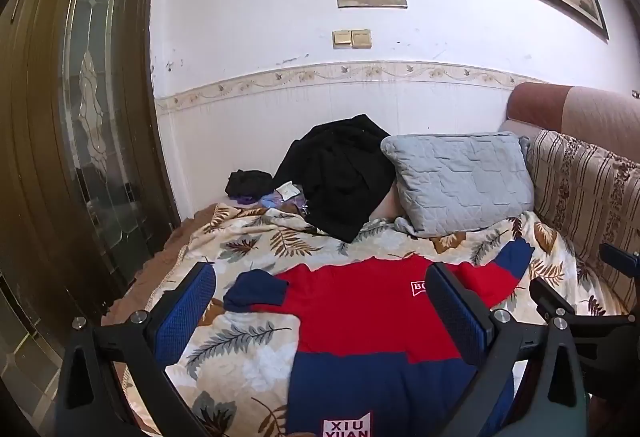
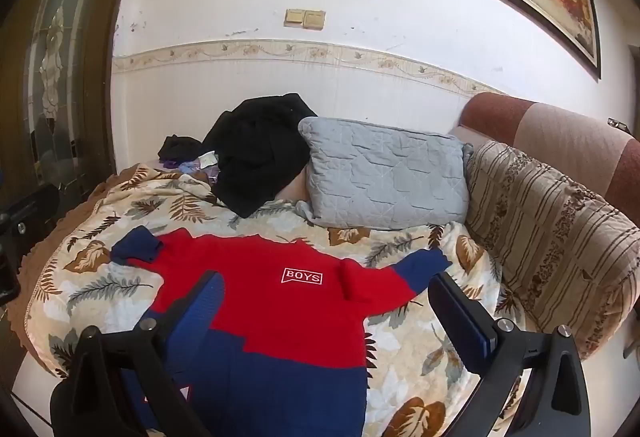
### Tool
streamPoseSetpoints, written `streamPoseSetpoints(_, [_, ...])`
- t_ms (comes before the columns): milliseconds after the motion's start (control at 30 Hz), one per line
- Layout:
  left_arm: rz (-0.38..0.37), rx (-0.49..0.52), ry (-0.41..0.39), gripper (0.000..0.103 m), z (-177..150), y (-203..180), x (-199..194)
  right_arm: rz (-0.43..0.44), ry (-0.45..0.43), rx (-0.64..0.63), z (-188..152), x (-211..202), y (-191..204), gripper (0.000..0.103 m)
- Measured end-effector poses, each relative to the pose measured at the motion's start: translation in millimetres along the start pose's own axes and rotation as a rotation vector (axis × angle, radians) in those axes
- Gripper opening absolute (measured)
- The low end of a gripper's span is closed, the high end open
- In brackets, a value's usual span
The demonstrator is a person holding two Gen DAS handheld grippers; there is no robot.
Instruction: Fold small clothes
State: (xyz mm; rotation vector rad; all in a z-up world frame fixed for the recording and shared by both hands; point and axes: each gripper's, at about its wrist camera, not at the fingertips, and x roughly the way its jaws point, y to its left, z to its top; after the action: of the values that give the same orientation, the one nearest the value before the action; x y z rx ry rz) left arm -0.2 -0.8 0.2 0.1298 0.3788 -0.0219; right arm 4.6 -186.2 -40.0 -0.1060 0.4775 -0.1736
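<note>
A small red and navy sweater lies spread flat on a leaf-print blanket, both short sleeves out to the sides, with white "BOYS" lettering on the chest. My left gripper hovers above the sweater's left half, open wide, nothing between its blue-padded fingers. Over the sweater's right half my right gripper also stands open and holds nothing. Part of the right gripper's black frame shows at the right edge of the left wrist view.
A grey quilted pillow and a heap of black clothes lie at the far end of the bed by the white wall. A striped sofa back runs along the right. A dark door stands left.
</note>
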Motion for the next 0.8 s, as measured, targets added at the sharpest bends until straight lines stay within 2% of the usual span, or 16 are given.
streamPoseSetpoints(100, [0.014,-0.012,-0.017,0.103,-4,-4,-4,0.001,0.002,0.004,1,0,0,0.103])
streamPoseSetpoints(233, [-0.017,-0.068,0.017,0.103,-3,9,4,-0.001,-0.004,0.013,-1,1,-3,0.103])
streamPoseSetpoints(800, [-0.006,-0.038,0.001,0.103,2,5,3,-0.008,-0.018,0.032,-1,1,-5,0.103])
